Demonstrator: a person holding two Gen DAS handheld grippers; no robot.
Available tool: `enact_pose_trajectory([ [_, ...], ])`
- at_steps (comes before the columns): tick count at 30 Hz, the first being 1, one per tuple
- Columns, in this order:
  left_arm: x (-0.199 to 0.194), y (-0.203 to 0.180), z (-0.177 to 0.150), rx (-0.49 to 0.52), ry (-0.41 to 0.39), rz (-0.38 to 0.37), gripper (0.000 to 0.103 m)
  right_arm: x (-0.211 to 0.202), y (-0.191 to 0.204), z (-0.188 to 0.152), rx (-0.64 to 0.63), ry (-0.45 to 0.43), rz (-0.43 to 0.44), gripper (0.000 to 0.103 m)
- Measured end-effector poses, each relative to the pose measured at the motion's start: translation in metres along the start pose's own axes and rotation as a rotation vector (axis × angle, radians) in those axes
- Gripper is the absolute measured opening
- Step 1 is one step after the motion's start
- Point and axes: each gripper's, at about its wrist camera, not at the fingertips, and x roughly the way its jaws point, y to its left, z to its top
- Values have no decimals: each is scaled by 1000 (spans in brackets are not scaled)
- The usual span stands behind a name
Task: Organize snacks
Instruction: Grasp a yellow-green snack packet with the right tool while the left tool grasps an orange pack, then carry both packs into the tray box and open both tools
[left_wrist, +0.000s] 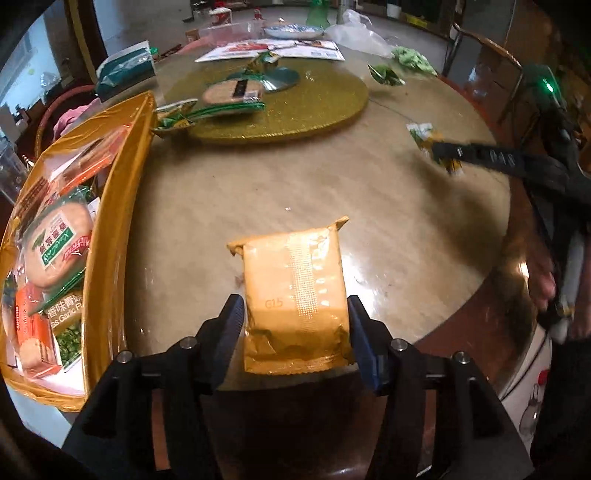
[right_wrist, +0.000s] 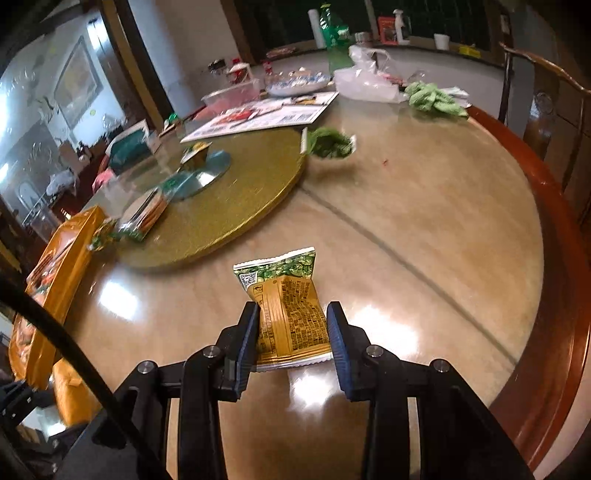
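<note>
My left gripper (left_wrist: 295, 314) is shut on a plain orange-gold snack packet (left_wrist: 295, 288), held above the round table. An orange basket (left_wrist: 110, 184) with several snack packs stands to its left. My right gripper (right_wrist: 291, 325) is shut on a yellow and green pea snack packet (right_wrist: 288, 306); the same gripper shows in the left wrist view (left_wrist: 443, 151) at the right, packet (left_wrist: 421, 134) in its fingers. More snacks lie on the gold turntable (left_wrist: 295, 110): a round cracker pack (left_wrist: 232, 92) and a green packet (left_wrist: 184, 118). Another green packet (right_wrist: 328, 142) lies beside the turntable.
The far side of the table holds leaflets (right_wrist: 266, 114), a plate (right_wrist: 295, 83), a plastic bag (right_wrist: 365, 81), a green cloth (right_wrist: 436, 98) and a green bottle (right_wrist: 334, 37). A wooden chair (right_wrist: 546, 110) stands at the right. The basket also shows in the right wrist view (right_wrist: 55, 280).
</note>
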Motion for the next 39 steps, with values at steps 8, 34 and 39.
enact_pose_trajectory([
  [8, -12, 3, -10, -23, -97, 69, 46, -17, 40, -34, -79, 38, 26, 37],
  [34, -106, 51, -39, -142, -295, 215, 46, -54, 157, -41, -226, -3, 300, 36],
  [39, -108, 66, -42, -169, -298, 217, 46, -54, 174, -36, -251, -9, 322, 36],
])
